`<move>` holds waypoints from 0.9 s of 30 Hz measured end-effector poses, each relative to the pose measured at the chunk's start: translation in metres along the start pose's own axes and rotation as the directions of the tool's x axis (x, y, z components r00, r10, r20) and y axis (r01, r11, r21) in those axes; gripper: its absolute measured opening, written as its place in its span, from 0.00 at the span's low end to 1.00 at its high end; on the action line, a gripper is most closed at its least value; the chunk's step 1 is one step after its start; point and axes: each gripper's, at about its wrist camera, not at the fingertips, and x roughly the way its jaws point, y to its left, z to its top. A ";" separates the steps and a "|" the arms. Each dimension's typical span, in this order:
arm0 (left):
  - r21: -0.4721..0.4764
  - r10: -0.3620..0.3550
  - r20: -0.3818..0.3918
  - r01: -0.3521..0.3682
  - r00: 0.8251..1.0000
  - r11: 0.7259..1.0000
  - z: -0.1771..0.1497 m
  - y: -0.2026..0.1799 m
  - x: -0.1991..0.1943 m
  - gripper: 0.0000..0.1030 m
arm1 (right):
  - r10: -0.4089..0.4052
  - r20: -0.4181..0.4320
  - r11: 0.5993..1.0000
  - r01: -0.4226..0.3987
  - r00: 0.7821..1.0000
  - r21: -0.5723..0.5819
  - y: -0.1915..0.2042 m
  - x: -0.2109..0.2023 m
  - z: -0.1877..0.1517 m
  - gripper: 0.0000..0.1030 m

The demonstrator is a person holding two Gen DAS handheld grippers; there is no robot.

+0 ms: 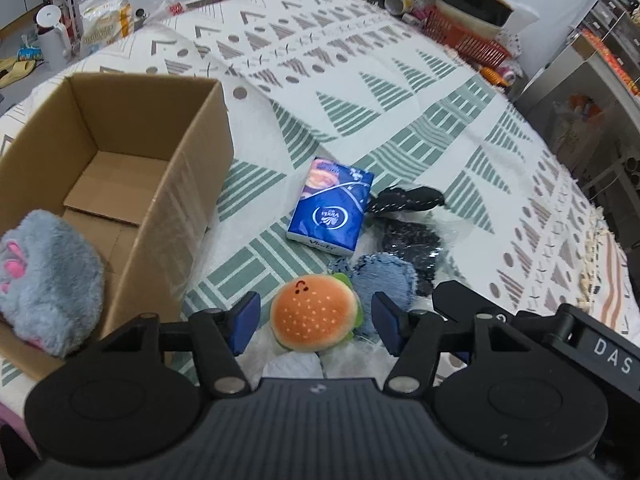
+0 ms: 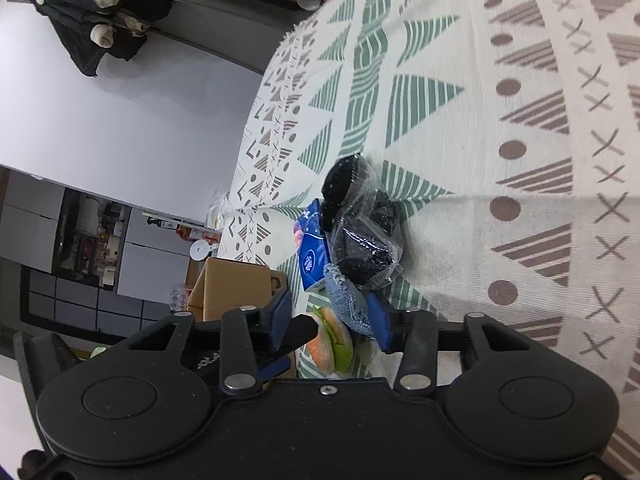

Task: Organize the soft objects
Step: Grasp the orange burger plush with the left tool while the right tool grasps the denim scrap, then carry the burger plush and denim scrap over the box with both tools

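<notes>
A small burger plush (image 1: 316, 314) lies on the patterned tablecloth between the blue pads of my left gripper (image 1: 316, 322). The pads stand a little off it on both sides, so the gripper is open. A blue denim pad (image 1: 384, 280) lies just behind the burger. My right gripper (image 2: 330, 318) is open around the denim pad (image 2: 348, 300), and the burger (image 2: 332, 344) and a left finger also sit in its gap. A blue tissue pack (image 1: 330, 208) and black items in a clear bag (image 1: 408, 232) lie beyond. A grey plush (image 1: 44, 280) rests in the cardboard box (image 1: 192, 152).
The open box stands at the left, close to the burger. At the table's far edge are a red basket (image 1: 468, 36), a bread bag (image 1: 104, 20) and a white jug (image 1: 52, 36). The table edge curves along the right, with shelves past it.
</notes>
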 end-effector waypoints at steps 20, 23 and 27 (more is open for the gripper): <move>-0.053 -0.035 -0.052 0.032 0.998 0.998 0.007 0.007 0.032 0.42 | -0.005 -0.001 1.000 0.005 1.000 -0.009 -0.008 0.014 0.000 0.12; -0.045 -0.042 -0.040 0.040 0.998 0.998 0.007 0.007 0.025 0.42 | -0.010 0.023 1.000 0.011 1.000 -0.027 -0.002 0.007 -0.001 0.11; -0.027 -0.042 -0.020 0.042 0.999 0.999 0.007 0.006 0.010 0.42 | -0.010 0.050 0.999 0.012 0.999 -0.044 0.006 -0.006 -0.006 0.11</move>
